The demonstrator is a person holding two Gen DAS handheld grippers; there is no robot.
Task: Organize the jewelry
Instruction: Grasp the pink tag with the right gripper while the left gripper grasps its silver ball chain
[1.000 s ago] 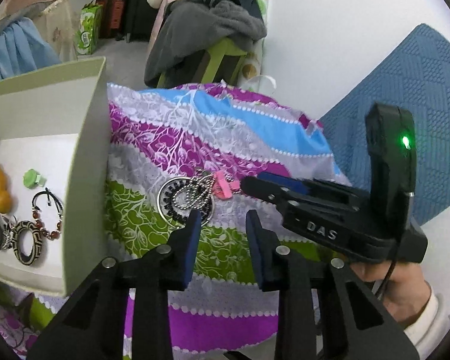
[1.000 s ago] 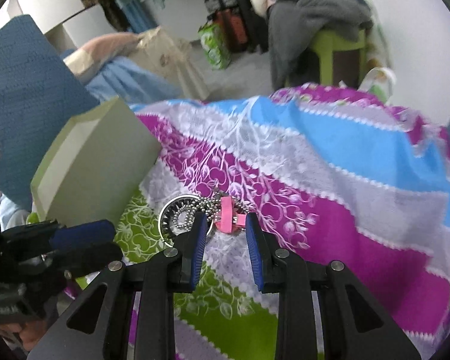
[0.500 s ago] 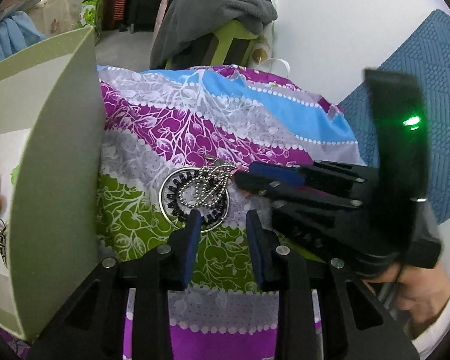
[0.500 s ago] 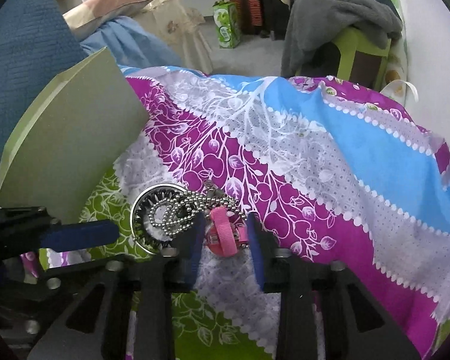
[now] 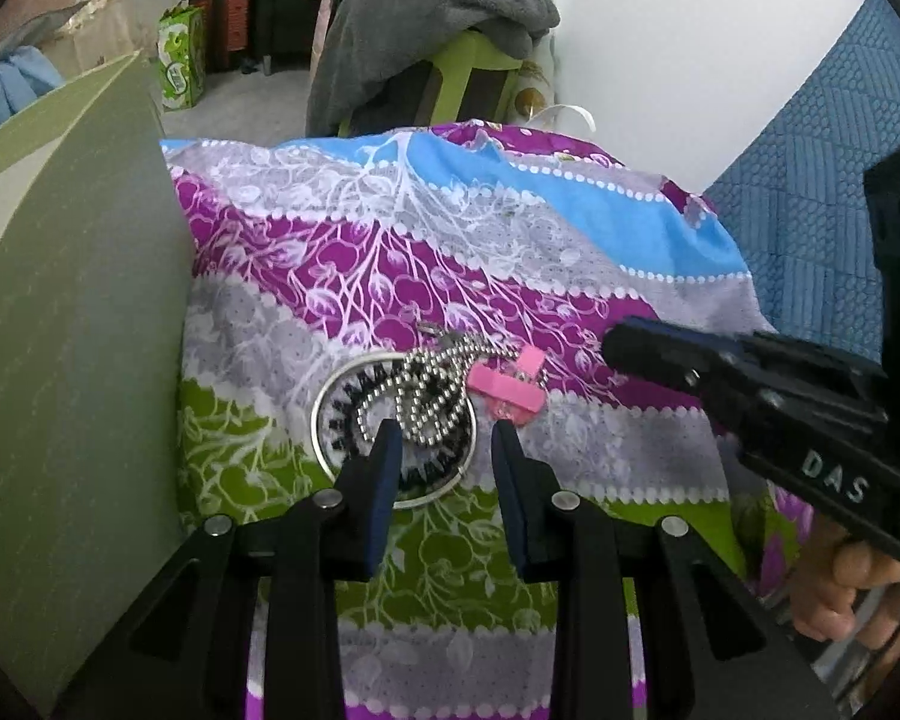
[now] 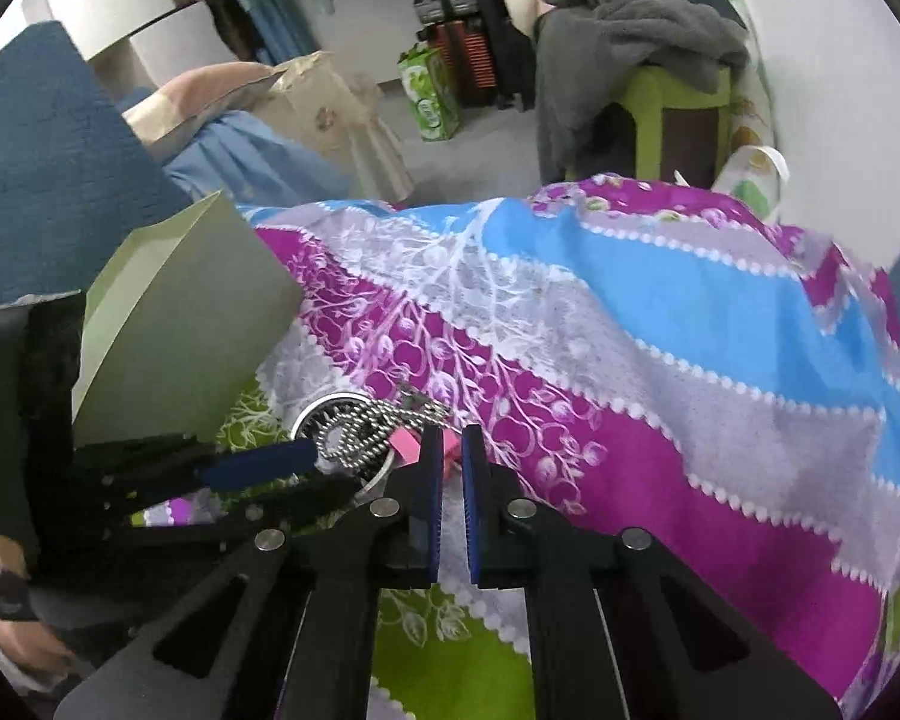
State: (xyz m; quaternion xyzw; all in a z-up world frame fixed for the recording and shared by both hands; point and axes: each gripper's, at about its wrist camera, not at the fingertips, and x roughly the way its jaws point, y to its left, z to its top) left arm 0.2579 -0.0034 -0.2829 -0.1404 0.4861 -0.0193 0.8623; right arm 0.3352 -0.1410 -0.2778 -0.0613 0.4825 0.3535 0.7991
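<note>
A pile of jewelry lies on the patterned cloth: a silver hoop with a black coil (image 5: 336, 420), a silver bead chain (image 5: 432, 387) across it, and a pink clip (image 5: 504, 387) at its right. My left gripper (image 5: 441, 450) is open, its fingertips over the hoop's near side. My right gripper (image 5: 615, 348) reaches in from the right, its tip a short way right of the pink clip and apart from it. In the right wrist view my right gripper (image 6: 448, 450) has its jaws nearly together, with the pink clip (image 6: 407, 446) just beyond them. The green box (image 5: 72, 360) stands at the left.
The bed is covered with a purple, blue, grey and green cloth (image 5: 510, 228). A green stool with grey clothes (image 5: 438, 18) stands behind it. A blue textured panel (image 5: 810, 210) is at the right. The box interior is hidden.
My right gripper has drawn back to the right, leaving the pink clip on the cloth, and its jaws have narrowed. My left gripper has moved closer over the hoop; the box interior has left view.
</note>
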